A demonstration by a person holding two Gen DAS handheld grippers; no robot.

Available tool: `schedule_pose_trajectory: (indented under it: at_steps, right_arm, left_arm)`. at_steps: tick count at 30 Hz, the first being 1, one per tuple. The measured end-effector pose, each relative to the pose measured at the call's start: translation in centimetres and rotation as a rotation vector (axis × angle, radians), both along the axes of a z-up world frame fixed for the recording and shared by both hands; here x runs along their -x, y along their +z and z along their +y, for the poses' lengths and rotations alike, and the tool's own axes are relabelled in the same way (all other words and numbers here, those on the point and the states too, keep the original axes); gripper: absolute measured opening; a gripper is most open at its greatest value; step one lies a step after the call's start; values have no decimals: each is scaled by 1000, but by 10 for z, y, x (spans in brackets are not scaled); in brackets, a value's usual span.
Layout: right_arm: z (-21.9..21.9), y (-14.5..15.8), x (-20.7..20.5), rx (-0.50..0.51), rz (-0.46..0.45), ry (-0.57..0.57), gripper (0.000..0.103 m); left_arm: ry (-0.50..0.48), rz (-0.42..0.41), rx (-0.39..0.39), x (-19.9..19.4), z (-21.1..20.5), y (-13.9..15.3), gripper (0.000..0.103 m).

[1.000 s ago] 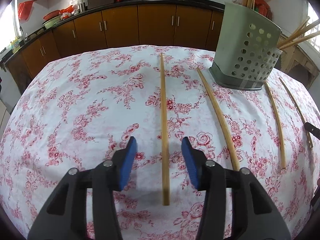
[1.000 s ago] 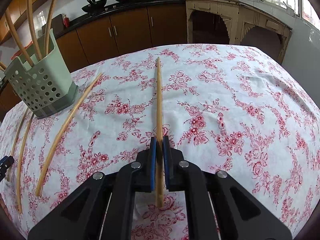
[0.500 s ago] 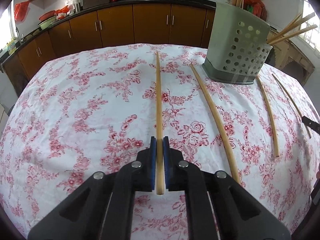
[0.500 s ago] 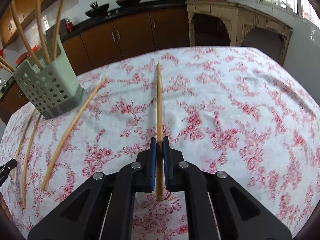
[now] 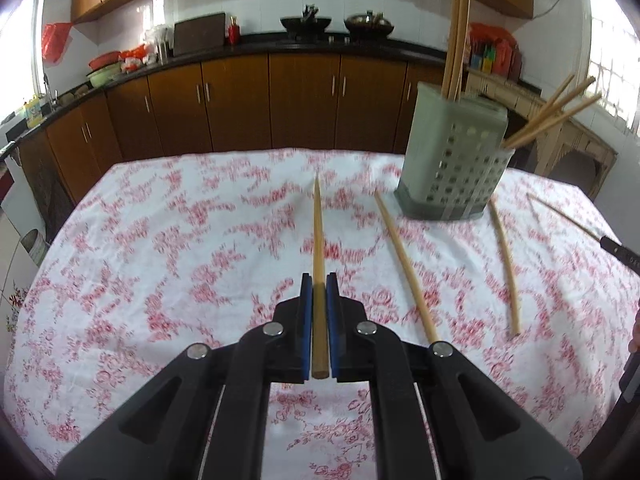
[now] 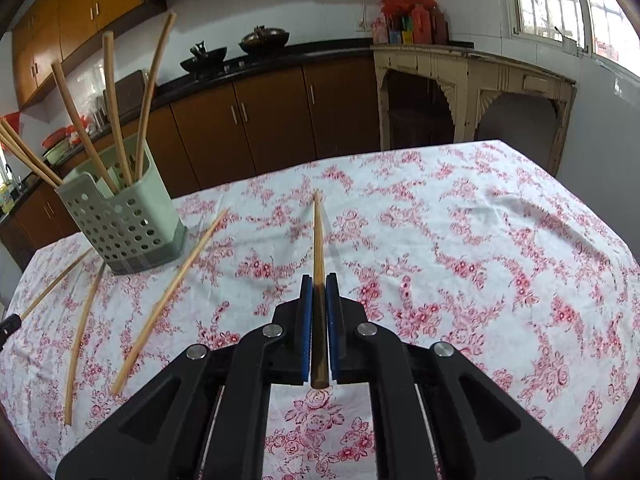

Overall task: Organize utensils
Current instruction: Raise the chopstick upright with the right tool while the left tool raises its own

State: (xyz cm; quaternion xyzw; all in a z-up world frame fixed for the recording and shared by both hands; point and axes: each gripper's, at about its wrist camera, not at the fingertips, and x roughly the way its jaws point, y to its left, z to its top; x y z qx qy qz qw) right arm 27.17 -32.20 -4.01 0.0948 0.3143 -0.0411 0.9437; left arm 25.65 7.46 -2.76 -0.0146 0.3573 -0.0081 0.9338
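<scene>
My left gripper (image 5: 319, 280) is shut on a long wooden chopstick (image 5: 317, 232), lifted off the floral tablecloth and pointing away from me. My right gripper (image 6: 319, 280) is shut on another wooden chopstick (image 6: 318, 236), also raised above the cloth. A pale green perforated utensil holder (image 5: 454, 164) (image 6: 120, 216) stands at the far side with several chopsticks leaning in it. Loose chopsticks (image 5: 406, 264) (image 6: 168, 300) lie on the cloth near the holder.
The table (image 5: 160, 248) wears a white cloth with red flowers. Behind it run brown kitchen cabinets (image 5: 240, 104) with woks on the counter. A worn cream side table (image 6: 472, 92) stands at the back right. Part of the other gripper shows at the left wrist view's right edge.
The left gripper closed on the chopstick that lay between its open jaws. Both grippers then rose with their chopsticks and tilted up, bringing more of the kitchen into view.
</scene>
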Motion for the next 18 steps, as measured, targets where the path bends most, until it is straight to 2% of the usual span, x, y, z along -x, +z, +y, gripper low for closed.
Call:
schedule_pose_trajectory:
  at_steps: [10, 18]
  right_arm:
    - [1, 38, 14, 52, -172, 10, 7]
    - [0, 65, 22, 35, -269, 15, 7]
  left_arm:
    - [19, -204, 49, 14, 4, 52, 8]
    - [28, -298, 70, 19, 7, 85, 8]
